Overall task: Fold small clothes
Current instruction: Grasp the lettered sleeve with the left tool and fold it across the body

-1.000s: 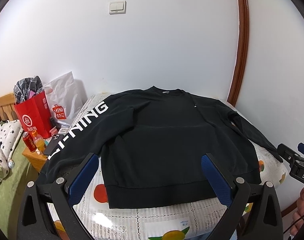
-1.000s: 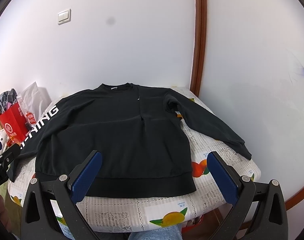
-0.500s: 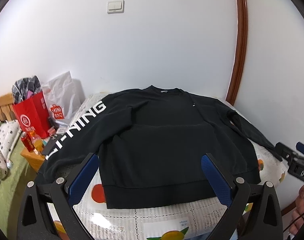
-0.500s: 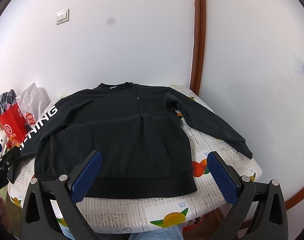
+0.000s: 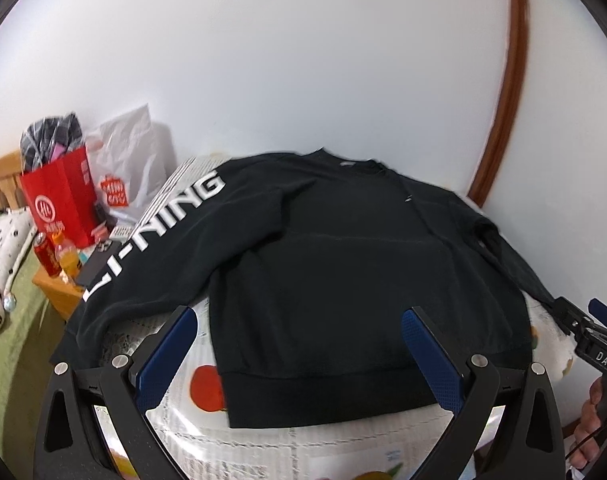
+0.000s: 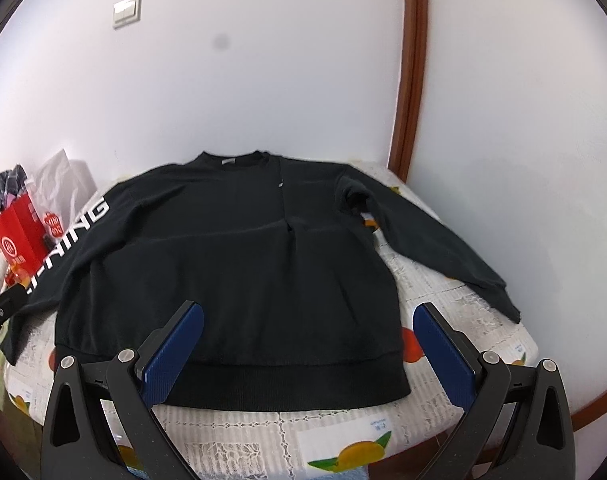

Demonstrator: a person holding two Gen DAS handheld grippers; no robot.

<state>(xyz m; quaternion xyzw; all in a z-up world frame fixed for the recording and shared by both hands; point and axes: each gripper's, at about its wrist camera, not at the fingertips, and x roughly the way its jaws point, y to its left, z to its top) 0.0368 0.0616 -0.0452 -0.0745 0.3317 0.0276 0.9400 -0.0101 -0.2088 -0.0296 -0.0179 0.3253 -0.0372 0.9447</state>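
A black sweatshirt lies flat, front up, on a round table covered with a fruit-print cloth. White lettering runs down its left sleeve, whose cuff hangs over the table edge. The right sleeve stretches out to the right. My left gripper hovers open above the hem, with nothing between its blue pads. My right gripper is open too, over the hem's right half, and appears at the right edge of the left wrist view.
White walls close in behind and to the right, with a brown wooden trim. Left of the table a small wooden stand carries a red paper bag, a white plastic bag, a can and a bottle. A bed with green cover lies further left.
Both grippers shifted slightly left and a little closer to the sweatshirt; both stay open. The sweatshirt has not moved.
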